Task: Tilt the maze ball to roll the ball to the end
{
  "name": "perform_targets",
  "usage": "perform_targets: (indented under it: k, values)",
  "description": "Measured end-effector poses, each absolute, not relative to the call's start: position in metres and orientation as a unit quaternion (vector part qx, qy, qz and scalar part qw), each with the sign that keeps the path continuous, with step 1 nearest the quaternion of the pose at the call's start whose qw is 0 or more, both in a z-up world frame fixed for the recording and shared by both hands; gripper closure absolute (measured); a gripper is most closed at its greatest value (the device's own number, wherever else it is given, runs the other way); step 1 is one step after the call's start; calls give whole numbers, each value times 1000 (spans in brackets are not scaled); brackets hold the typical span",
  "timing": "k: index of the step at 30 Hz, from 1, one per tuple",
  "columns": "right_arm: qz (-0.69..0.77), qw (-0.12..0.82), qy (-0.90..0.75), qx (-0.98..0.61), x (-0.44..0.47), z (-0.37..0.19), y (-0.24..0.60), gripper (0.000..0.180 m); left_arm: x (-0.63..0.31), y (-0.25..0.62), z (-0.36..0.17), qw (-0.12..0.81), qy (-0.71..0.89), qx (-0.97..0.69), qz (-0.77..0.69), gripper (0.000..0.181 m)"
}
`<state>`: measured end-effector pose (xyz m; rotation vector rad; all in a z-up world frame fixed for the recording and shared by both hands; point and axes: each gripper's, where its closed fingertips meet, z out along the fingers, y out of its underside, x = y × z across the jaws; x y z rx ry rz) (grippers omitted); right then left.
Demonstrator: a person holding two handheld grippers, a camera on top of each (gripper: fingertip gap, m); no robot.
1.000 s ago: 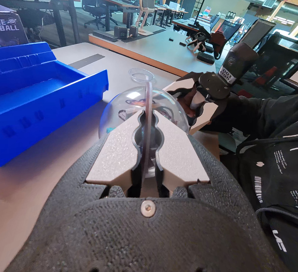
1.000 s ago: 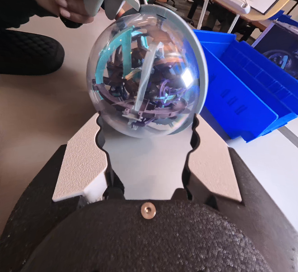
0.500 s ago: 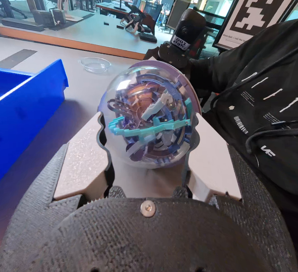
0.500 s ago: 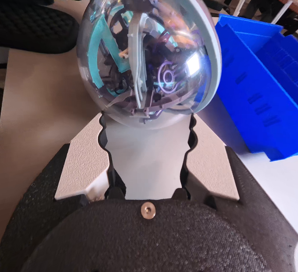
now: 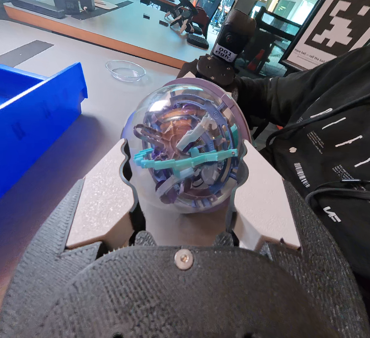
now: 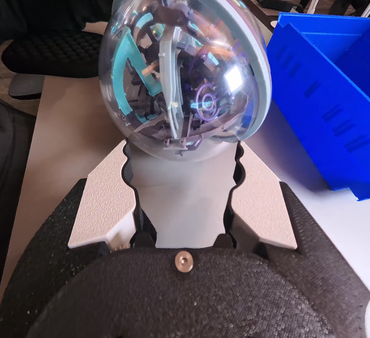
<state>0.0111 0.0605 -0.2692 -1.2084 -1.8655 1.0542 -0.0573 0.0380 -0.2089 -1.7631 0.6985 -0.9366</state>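
Observation:
The maze ball [image 5: 186, 154] is a clear sphere with teal, purple and grey tracks inside and a grey-purple ring around it. My left gripper [image 5: 183, 142] has its jaws wide apart, with a white finger [image 5: 108, 188] pressed on each side of the sphere. In the right wrist view my right gripper [image 6: 182, 142] meets the maze ball [image 6: 180, 71] from the opposite side, its fingertips [image 6: 112, 168] against the lower curve. The right gripper's body [image 5: 216, 69] shows behind the sphere. I cannot make out the small ball inside.
A blue plastic bin [image 5: 40, 112] stands on the grey table [image 5: 100, 97] left of the sphere; it also shows in the right wrist view [image 6: 320, 97]. A clear shallow dish [image 5: 125, 70] lies beyond. A person's black sleeve [image 5: 320, 128] is on the right.
A second ago my left gripper was pinched on the sphere's ring; it has let go, opened wide and closed around the sphere's body. The sphere has come closer to the right gripper.

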Motion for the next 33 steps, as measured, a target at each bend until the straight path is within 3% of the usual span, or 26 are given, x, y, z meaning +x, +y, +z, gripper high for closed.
perform_targets:
  k: [11, 23, 33]
  values:
    - [437, 355, -685, -462, 13, -249, 67, 88, -70, 45, -213, 496, 205, -718, -443, 73]
    - [440, 365, -677, -463, 13, -249, 68, 88, -72, 47, -213, 507, 185, -711, -450, 74]
    - [404, 430, -670, -450, 15, -233, 67, 82, -81, 55, -215, 511, 105, -717, -462, 74]
